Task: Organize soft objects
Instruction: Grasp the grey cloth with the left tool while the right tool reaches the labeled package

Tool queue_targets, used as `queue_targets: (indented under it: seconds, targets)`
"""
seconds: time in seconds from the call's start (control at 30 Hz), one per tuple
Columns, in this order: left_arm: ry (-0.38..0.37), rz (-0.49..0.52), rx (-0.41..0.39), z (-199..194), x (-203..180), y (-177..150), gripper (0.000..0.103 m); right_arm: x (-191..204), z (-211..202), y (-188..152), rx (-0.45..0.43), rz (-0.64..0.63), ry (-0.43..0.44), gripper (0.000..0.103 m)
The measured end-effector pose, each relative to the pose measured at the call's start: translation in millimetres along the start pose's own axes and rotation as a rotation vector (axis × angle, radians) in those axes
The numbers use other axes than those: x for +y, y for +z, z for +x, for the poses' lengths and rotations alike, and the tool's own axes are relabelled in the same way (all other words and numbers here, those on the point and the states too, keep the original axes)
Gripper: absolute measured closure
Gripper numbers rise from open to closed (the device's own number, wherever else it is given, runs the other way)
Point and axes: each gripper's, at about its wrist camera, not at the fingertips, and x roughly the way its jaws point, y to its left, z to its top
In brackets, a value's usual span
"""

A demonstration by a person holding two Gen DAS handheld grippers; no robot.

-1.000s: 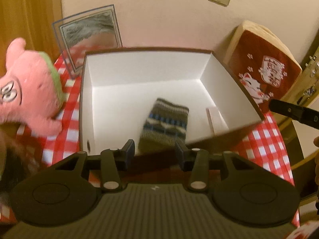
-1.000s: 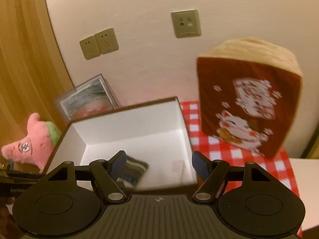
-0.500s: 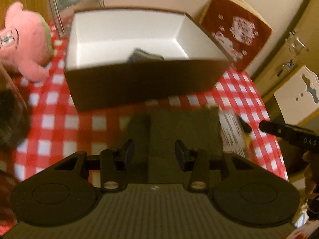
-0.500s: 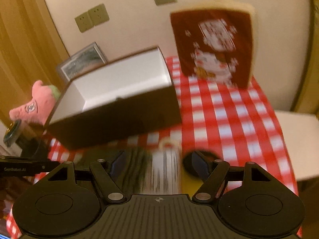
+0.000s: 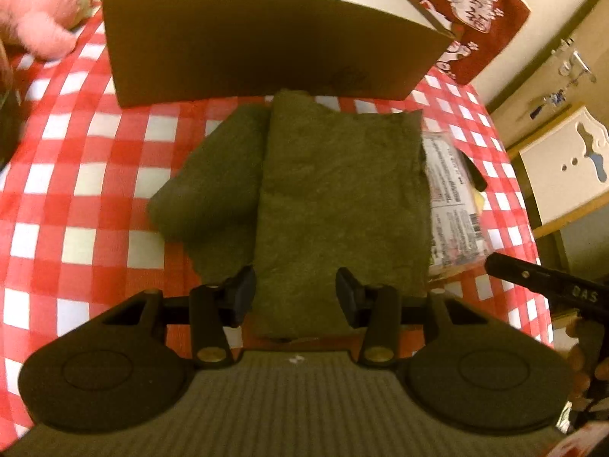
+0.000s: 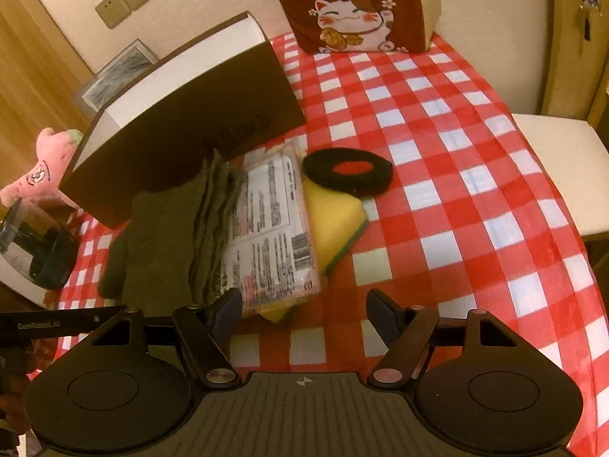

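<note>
Reaching for the folded olive-green cloth [image 5: 338, 190] at the centre of the left wrist view, your left gripper [image 5: 291, 291] has its jaws opening, with the cloth's near edge between them but neither pad pressing on it yet. The cloth is a loose stack of layers (the right wrist view shows their edges fanned at centre left), so a shallow pinch could take only the top fold and let the rest slide open as you lift.

The cloth's right edge touches a printed plastic packet [image 6: 272, 228], which lies over a yellow sponge [image 6: 335, 217]; dragging the cloth sideways may pull the packet along.

Your right gripper [image 6: 304, 310], low in its own frame, is spread wide and empty over the checked tablecloth [image 6: 456, 198], with its left pad just beside the packet's near corner. Closing there may catch slippery film instead of the sponge.

The brown box [image 5: 262, 42] stands across the top of the left view, just beyond the cloth. Its near wall is tall, so a low carry could snag the hanging cloth on the rim.
</note>
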Motion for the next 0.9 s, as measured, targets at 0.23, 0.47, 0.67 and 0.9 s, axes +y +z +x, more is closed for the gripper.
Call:
queue_targets:
  seconds: [0.23, 0.47, 0.67, 0.9]
  targets:
    - [-0.023, -0.060, -0.019, 14, 8, 9, 0.055, 6, 2, 0, -0.019, -0.035, -0.003, 0.031]
    - [-0.059, -0.072, -0.029, 22, 8, 19, 0.063, -1, 11, 2, -0.006, 0.001, -0.010, 0.031]
    - [-0.115, -0.047, -0.082, 0, 9, 18, 0.083, -7, 9, 3, -0.015, 0.029, -0.014, 0.031]
    - [-0.199, -0.091, -0.046, 16, 13, 23, 0.075, -10, 11, 4, -0.011, 0.055, -0.012, 0.031]
